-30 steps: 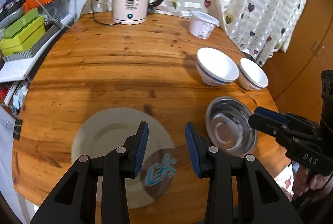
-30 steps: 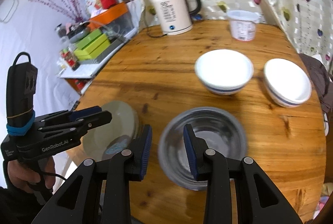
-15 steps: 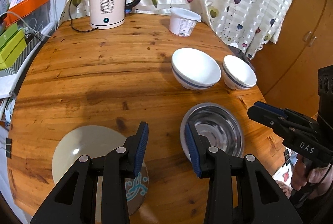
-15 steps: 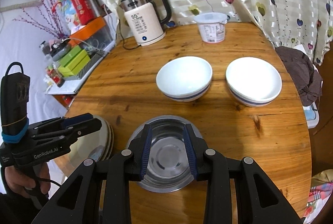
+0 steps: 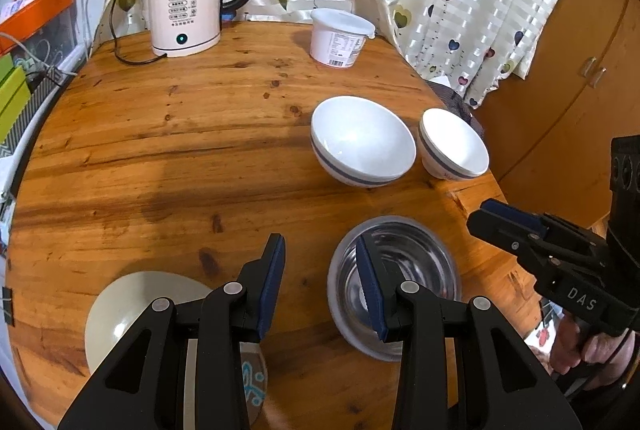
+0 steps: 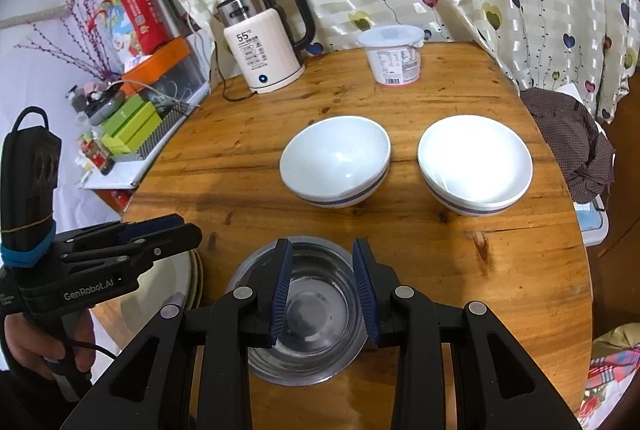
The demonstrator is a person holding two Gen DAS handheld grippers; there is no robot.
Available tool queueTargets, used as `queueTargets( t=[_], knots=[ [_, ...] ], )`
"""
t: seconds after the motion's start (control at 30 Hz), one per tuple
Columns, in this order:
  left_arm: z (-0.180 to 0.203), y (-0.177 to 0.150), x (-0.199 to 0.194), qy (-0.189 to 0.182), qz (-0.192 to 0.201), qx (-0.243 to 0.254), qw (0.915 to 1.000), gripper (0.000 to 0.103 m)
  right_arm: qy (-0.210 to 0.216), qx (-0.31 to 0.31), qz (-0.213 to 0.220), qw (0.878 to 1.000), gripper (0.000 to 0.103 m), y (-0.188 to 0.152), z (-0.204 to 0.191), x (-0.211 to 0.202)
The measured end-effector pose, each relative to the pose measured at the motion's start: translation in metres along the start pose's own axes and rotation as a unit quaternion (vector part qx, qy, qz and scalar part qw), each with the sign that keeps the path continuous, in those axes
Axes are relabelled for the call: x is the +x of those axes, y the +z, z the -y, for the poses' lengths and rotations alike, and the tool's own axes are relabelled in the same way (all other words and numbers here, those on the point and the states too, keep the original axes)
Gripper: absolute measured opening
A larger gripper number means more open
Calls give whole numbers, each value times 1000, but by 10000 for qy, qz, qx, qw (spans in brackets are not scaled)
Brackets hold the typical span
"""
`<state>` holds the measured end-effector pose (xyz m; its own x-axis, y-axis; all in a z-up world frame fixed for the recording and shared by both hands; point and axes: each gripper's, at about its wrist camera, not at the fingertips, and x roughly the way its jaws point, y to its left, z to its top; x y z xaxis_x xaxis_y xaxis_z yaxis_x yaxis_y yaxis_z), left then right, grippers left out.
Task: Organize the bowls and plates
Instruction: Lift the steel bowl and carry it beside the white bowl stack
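You have drawn both grippers back toward yourself, so the steel bowl (image 6: 306, 310) now sits under your right gripper (image 6: 322, 290), and the two white bowls (image 6: 336, 162) lie well ahead. Its jaws stand partly open, gripping nothing. Your left gripper (image 5: 320, 288) (also part open, empty) hovers between plate (image 5: 132, 310) and steel bowl.

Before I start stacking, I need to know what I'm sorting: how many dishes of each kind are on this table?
White bowls with a blue band: 2
Steel bowl: 1
Plate stack, cream on top: 1; how many plates it holds cannot be told
Total: 3 bowls plus 1 plate stack
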<state>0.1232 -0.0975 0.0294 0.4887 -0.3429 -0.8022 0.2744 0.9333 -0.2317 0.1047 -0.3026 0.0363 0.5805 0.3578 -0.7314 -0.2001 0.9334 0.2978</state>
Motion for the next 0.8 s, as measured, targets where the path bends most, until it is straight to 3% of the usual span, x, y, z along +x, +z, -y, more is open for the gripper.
queueTargets(
  t=[0.4, 0.8],
  knots=[
    [-8, 28, 21, -166, -139, -257, 9994, 38, -150, 47, -57, 9999, 31, 19, 7, 21],
    [-9, 54, 57, -211, -262, -371, 9987, 38, -130, 494, -187, 9985, 31, 37, 30, 54]
  ],
)
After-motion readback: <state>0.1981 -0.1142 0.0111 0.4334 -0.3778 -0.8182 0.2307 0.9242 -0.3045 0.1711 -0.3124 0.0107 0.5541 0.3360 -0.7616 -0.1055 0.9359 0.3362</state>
